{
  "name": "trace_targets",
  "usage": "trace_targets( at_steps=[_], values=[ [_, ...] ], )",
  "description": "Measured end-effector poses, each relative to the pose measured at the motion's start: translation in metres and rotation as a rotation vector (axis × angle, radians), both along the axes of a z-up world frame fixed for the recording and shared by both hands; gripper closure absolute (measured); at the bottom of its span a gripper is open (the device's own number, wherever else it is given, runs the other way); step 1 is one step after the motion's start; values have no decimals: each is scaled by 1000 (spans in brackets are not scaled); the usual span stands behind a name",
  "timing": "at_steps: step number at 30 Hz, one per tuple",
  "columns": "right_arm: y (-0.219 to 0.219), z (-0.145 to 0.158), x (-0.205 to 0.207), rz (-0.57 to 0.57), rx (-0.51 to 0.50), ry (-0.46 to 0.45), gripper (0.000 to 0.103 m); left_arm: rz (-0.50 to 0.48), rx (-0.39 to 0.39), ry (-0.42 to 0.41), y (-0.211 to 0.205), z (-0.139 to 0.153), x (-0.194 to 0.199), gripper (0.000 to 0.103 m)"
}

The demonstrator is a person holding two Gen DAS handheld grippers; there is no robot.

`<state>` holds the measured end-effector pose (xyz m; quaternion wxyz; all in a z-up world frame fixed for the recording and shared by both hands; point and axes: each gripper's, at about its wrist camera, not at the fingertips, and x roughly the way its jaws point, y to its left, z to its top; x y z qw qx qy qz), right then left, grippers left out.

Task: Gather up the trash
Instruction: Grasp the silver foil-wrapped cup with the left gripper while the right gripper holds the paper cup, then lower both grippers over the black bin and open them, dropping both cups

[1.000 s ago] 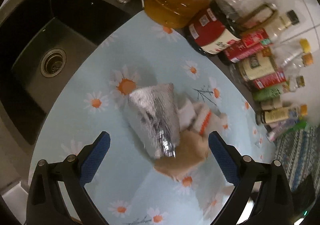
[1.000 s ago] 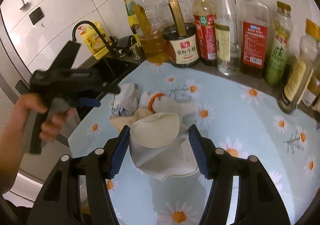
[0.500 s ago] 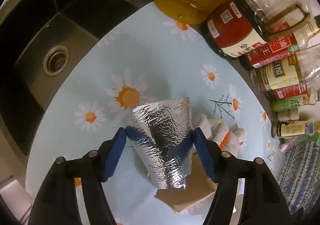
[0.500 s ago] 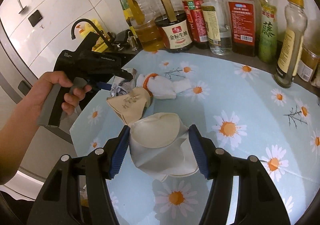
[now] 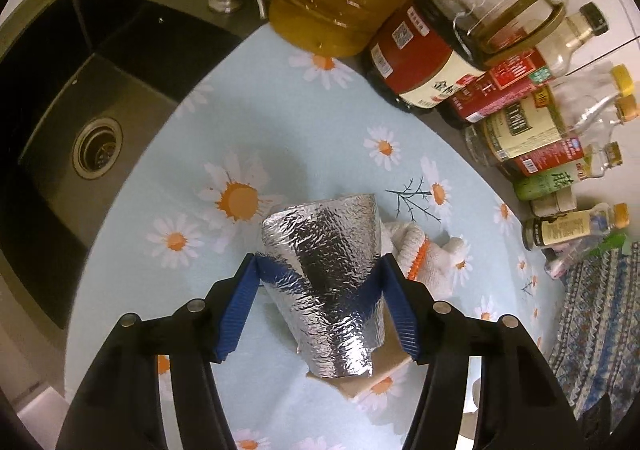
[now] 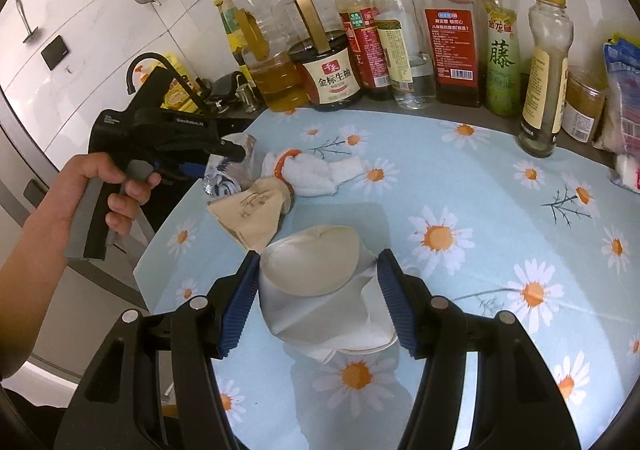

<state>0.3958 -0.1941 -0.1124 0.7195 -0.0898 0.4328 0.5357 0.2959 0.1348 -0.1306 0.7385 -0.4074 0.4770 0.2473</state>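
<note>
**Both tongs loaded over the daisy cloth**

Closest in, the right tongs (image 6: 318, 292) are clamped on a crumpled white paper cup (image 6: 320, 282), blue pads pressing its sides, the cup held above the daisy-print worktop (image 6: 480, 186). Over on the other side, the left tongs (image 5: 320, 302) have just been closing and their pads now pinch a silver foil wrapper (image 5: 324, 282), dimpling it on both flanks. It sits right between them, low over the cloth.

Just under and behind that foil lies a tan paper piece (image 5: 356, 384), and touching it to the right, a white work glove with an orange cuff band (image 5: 424, 258), both flat on the worktop. From the right wrist view a hand (image 6: 92, 202) grips the handle of the left tool, beside the same little heap.

Further back, the dark sink (image 5: 96, 148) opens at the left edge of the worktop. Along the far side, against the white tiled wall, stands a row of bottles (image 6: 452, 34): oil, soy sauce, vinegar.
</note>
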Motion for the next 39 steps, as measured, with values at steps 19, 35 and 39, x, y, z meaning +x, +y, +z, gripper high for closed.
trace_targets(
  at_steps=[19,35,39],
  values=[
    [21,9,-155,-197,-44,-18,43,-348,64,-113,-24,45,-114,44],
    [15,-10,-250,-296,-100,16,43,-561,23,-158,-71,23,-218,44],
    [16,-26,-261,-291,-114,42,43,-580,7,-131,-82,6,-238,44]
  ],
)
